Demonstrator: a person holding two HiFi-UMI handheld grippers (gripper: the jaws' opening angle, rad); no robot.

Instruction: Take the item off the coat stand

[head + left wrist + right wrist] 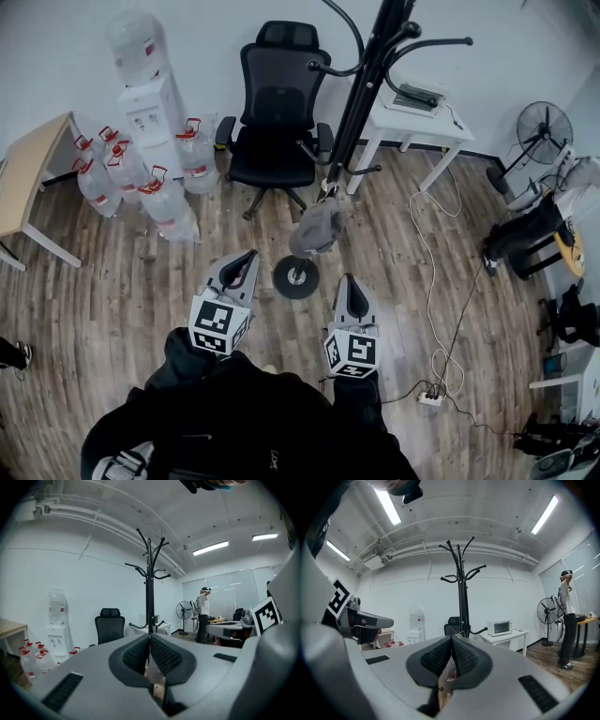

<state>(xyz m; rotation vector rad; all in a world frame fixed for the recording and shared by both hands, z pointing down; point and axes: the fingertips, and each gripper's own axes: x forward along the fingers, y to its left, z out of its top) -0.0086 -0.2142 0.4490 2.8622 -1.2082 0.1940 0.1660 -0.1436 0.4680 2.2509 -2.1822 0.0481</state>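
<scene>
A black coat stand [361, 103] rises from a round base [296, 277] on the wooden floor. A grey fabric item [317, 228] hangs from one of its lower hooks. My left gripper [247, 262] is shut and empty, just left of the base and below the item. My right gripper [352, 283] is also shut and empty, to the right of the base. In the left gripper view the stand [149, 588] stands straight ahead beyond the shut left gripper [149, 637]. In the right gripper view the stand [462, 588] is ahead, and the item [447, 677] peeks out behind the shut right gripper [452, 639].
A black office chair [275, 112] stands behind the stand, with a water dispenser [150, 103] and several water bottles [159, 192] to the left. A white table [417, 117], a fan [544, 131] and a floor cable with a power strip [430, 397] lie to the right. A person [204, 616] stands far off.
</scene>
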